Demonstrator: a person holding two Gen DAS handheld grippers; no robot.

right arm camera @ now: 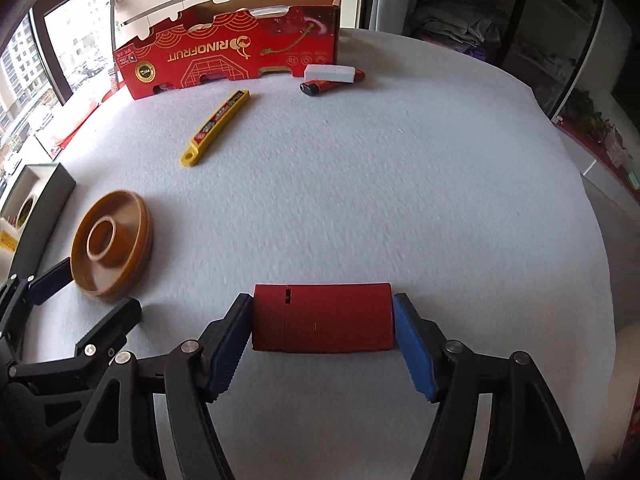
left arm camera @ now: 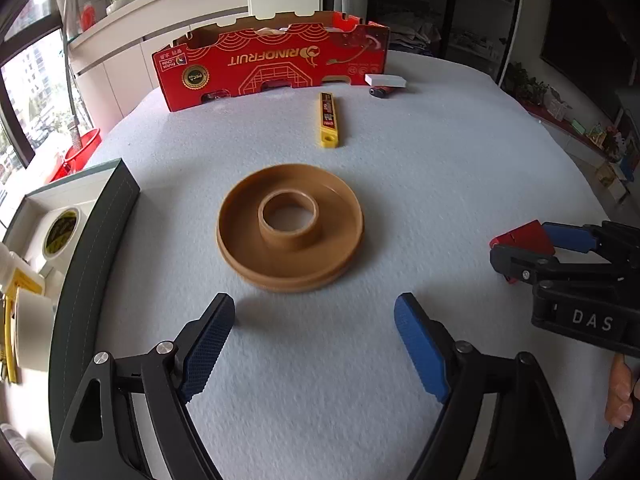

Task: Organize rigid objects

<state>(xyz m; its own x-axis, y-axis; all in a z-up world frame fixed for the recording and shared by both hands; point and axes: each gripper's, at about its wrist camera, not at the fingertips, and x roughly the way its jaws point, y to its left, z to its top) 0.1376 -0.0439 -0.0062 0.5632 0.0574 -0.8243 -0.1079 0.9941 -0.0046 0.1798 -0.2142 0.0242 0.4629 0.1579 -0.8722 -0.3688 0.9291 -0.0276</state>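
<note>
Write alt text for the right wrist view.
The right gripper clamps a red box between its blue pads over a white-covered table. To the left, the left gripper stands open at a brown spool; farther back lie a yellow blade case and a red cardboard box.

A bench (left arm camera: 440,200) covered in pale grey felt fills most of both views. Behind it on the left, tall dark-framed windows (left arm camera: 28,92) let in daylight and show apartment blocks outside. A white sill (left arm camera: 168,20) runs under them, with a red pot (left arm camera: 82,148) standing lower down. To the right stand dark glass-fronted shelves (left arm camera: 472,12) and a low ledge with small plants (left arm camera: 528,84).
</note>
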